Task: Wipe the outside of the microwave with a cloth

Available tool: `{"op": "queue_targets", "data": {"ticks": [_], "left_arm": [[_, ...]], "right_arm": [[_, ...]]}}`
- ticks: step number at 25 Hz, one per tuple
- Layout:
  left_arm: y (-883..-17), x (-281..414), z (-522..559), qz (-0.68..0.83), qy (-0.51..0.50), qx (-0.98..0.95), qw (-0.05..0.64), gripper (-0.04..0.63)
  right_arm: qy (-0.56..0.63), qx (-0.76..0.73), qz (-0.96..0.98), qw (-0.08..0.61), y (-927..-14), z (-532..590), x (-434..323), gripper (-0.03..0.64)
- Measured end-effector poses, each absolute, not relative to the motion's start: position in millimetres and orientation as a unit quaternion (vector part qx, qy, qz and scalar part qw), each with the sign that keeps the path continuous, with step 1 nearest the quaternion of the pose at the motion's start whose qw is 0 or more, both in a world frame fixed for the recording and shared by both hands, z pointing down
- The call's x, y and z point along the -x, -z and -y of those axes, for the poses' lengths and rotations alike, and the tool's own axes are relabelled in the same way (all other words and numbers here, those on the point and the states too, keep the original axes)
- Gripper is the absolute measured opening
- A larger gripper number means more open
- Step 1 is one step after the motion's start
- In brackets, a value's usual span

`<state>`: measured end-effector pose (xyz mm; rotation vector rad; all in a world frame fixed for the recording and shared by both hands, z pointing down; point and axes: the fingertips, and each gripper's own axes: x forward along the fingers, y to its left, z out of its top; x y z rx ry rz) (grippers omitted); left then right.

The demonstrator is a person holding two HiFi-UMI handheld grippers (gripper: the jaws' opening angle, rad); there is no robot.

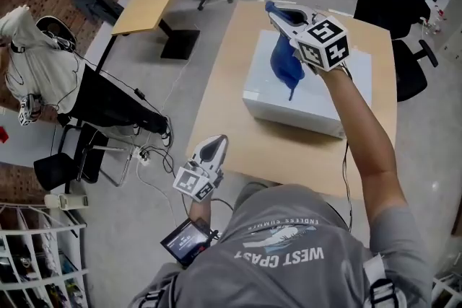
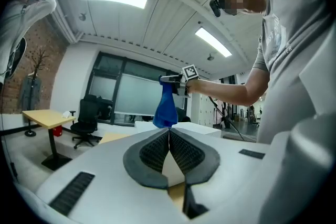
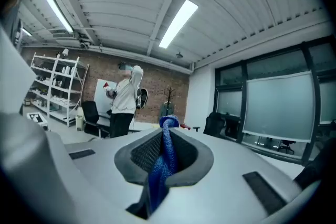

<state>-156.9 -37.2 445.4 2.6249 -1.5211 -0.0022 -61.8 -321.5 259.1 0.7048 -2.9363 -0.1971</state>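
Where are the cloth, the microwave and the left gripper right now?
cloth (image 1: pixel 285 61), head view, its hanging blue middle.
microwave (image 1: pixel 258 86), head view, bare white top, left part.
left gripper (image 1: pixel 216 141), head view, between its shut fingertips.

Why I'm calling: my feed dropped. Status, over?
Right gripper shut on blue cloth, hanging over microwave. Left gripper shut, empty. Nothing in the way.

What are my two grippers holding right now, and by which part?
The right gripper pinches the blue cloth by its bunched upper end; the rest hangs above the microwave. The left gripper is shut on nothing.
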Motion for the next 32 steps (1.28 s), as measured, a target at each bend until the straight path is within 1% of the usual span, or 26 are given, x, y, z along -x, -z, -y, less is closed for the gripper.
{"op": "queue_targets", "data": {"ticks": [2,5,6,7,8,10,13,16,18,19,23,26,29,32], "left_arm": [[-449.4,165.0,45.2,0.508,-0.005,-0.859,0.061,0.023],[-455.5,174.2,62.4,0.508,-0.006,-0.859,0.066,0.023],[-460.0,176.9,65.7,0.504,-0.008,-0.861,0.069,0.023],[-465.1,179.2,68.1,0.500,-0.010,-0.863,0.072,0.023],[-469.2,181.1,70.8,0.495,-0.012,-0.866,0.075,0.023],[-470.7,182.1,82.0,0.486,-0.013,-0.871,0.078,0.023],[-464.1,179.8,103.4,0.468,-0.013,-0.880,0.076,0.023],[-466.5,186.7,110.0,0.459,-0.013,-0.885,0.082,0.023],[-467.6,192.0,115.1,0.458,-0.009,-0.885,0.086,0.023],[-466.8,195.2,118.2,0.458,-0.007,-0.885,0.087,0.023],[-462.9,213.8,126.6,0.457,-0.006,-0.885,0.094,0.023],[-466.4,222.4,131.3,0.455,-0.005,-0.885,0.097,0.023],[-471.0,222.9,137.6,0.447,-0.004,-0.889,0.100,0.023],[-475.5,214.4,146.2,0.432,-0.004,-0.896,0.103,0.023]], "right_arm": [[0.065,-0.213,0.968,0.119,-304.8,337.1,82.2,0.034],[0.064,-0.173,0.951,0.248,-389.7,350.2,95.1,0.035],[0.060,-0.158,0.942,0.290,-418.2,347.0,95.7,0.059],[0.054,-0.143,0.933,0.326,-443.8,340.0,94.8,0.156],[0.049,-0.130,0.925,0.354,-464.6,331.6,92.8,0.216],[0.053,-0.105,0.913,0.391,-489.4,319.5,88.4,0.241],[0.060,-0.089,0.900,0.423,-505.5,318.2,84.9,0.268],[0.025,-0.096,0.903,0.418,-516.0,318.1,93.0,0.264],[0.006,-0.092,0.909,0.406,-518.4,318.8,101.8,0.101],[0.003,-0.091,0.912,0.400,-517.6,321.6,108.6,0.091],[0.027,-0.084,0.914,0.396,-510.0,331.9,157.2,0.083],[0.049,-0.079,0.905,0.415,-511.4,333.6,178.3,0.081],[0.054,-0.094,0.897,0.428,-513.5,333.9,161.8,0.078],[0.040,-0.122,0.896,0.425,-514.4,334.9,124.1,0.077]]}}
